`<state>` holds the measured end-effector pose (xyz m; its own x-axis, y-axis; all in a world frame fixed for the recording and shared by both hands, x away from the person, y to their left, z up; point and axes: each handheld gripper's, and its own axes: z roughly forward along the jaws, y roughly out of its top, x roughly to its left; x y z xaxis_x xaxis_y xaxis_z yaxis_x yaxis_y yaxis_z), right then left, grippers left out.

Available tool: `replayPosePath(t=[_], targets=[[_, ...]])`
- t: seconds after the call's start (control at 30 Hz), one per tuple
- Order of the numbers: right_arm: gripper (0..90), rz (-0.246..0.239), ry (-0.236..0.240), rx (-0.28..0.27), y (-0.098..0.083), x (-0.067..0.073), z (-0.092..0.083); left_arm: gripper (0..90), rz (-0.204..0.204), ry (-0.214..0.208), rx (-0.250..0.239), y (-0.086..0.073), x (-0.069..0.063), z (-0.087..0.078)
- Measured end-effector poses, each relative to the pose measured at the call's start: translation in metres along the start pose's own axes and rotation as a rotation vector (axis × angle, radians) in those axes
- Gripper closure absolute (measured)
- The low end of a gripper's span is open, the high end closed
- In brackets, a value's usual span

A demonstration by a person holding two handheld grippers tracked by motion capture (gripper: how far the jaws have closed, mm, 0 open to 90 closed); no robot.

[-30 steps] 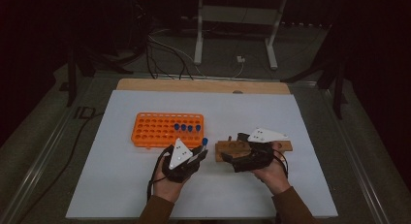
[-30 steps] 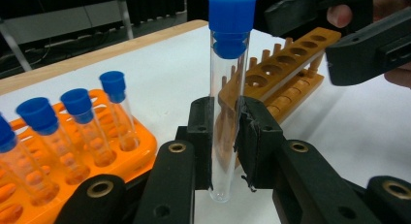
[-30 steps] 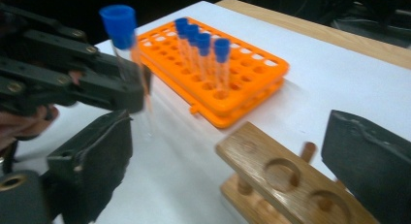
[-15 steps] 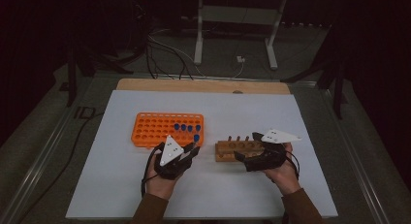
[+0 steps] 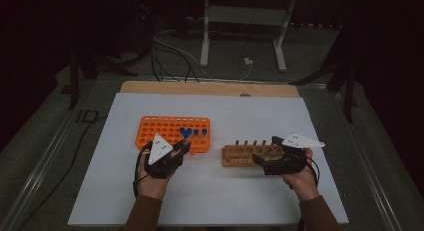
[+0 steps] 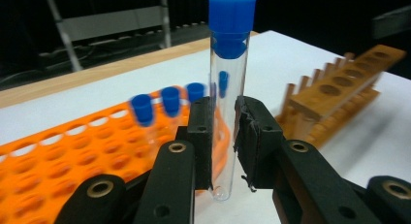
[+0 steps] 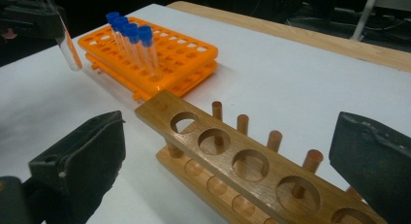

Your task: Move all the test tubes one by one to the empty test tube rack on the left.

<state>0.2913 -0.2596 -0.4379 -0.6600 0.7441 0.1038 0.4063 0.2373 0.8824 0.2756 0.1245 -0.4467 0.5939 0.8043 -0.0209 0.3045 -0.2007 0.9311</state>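
My left gripper (image 6: pixel 224 122) is shut on a clear test tube (image 6: pixel 226 88) with a blue cap and holds it upright just above the white table. In the high view the left gripper (image 5: pixel 183 147) hovers at the front right corner of the orange rack (image 5: pixel 165 131). Several more blue-capped tubes (image 7: pixel 138 42) stand in that rack. My right gripper (image 7: pixel 228 161) is open, its jaws wide apart on either side of the wooden rack (image 7: pixel 252 161), whose holes are empty. From above, the right gripper (image 5: pixel 268 151) sits at the right end of the wooden rack (image 5: pixel 245 153).
The white table top (image 5: pixel 240 116) has bare room in front of and behind both racks. A wooden strip (image 5: pixel 210 88) runs along its far edge. Beyond it, cables (image 5: pixel 170 51) and a metal stand (image 5: pixel 245 21) are on the dark floor.
My left hand has drifted left, away from the wooden rack. My right hand has slid right along the wooden rack toward its end. Both racks stay in place.
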Motion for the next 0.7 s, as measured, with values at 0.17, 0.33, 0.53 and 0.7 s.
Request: replayPosePath(t=[0.17, 0.33, 0.53, 0.7], targets=[[0.2, 0.007, -0.005, -0.008, -0.001, -0.002, -0.003, 76.7, -0.004, 0.039, -0.004, -0.004, 0.014, 0.001], [0.2, 0.013, -0.005, -0.011, -0.002, -0.004, -0.002, 76.7, -0.01, 0.068, -0.007, -0.006, 0.022, 0.007], [0.2, 0.017, -0.003, -0.015, -0.002, -0.004, -0.003, 76.6, -0.028, 0.088, -0.002, -0.009, 0.03, 0.018], [0.2, 0.02, -0.005, -0.016, -0.003, -0.006, -0.003, 76.7, -0.03, 0.091, -0.002, -0.008, 0.031, 0.023]])
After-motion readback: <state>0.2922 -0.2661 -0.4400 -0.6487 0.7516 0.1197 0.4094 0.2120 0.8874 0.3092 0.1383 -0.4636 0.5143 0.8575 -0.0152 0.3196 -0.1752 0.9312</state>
